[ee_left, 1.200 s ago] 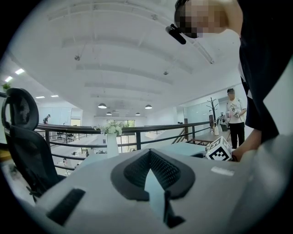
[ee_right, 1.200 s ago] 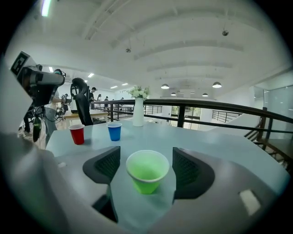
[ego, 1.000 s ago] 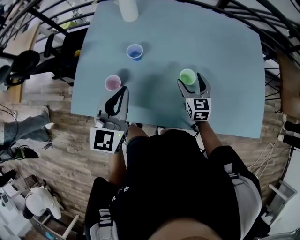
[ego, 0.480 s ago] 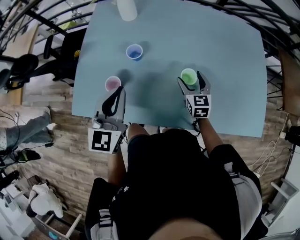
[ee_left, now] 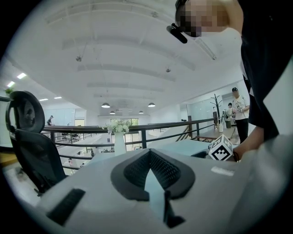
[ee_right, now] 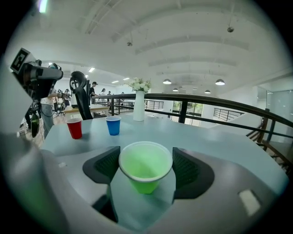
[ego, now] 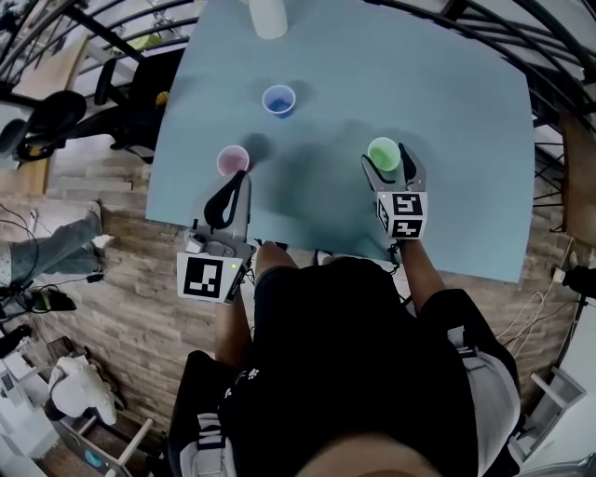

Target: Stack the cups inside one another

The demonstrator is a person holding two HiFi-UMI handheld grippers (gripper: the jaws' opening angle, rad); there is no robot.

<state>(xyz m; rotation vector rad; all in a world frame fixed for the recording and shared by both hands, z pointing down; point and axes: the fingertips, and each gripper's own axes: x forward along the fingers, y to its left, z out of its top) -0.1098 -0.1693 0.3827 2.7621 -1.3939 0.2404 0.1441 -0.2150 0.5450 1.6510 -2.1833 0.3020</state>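
Three cups stand apart on the pale blue table (ego: 447,112): a blue cup (ego: 278,100) at the back, a pink-red cup (ego: 233,160) at the left, a green cup (ego: 383,152) at the right. My right gripper (ego: 385,160) straddles the green cup (ee_right: 145,170). Its jaws have just been closing, and the pads (ee_right: 104,167) stand right at the cup's sides with no squeeze showing. The right gripper (ee_right: 145,155) rests low over the table. My left gripper (ego: 238,183) is shut and empty, just on the near side of the pink-red cup. In the left gripper view the left gripper (ee_left: 149,153) points over the table.
A white vase (ego: 268,17) with flowers stands at the table's far edge, behind the blue cup (ee_right: 113,125) and the red cup (ee_right: 74,128). A black railing runs past the table. Office chairs (ego: 56,126) stand to the left. A brick-patterned floor lies below the near edge.
The head view has shifted slightly. The left gripper has drifted a little leftward to sit right below the pink-red cup. The right gripper stays around the green cup.
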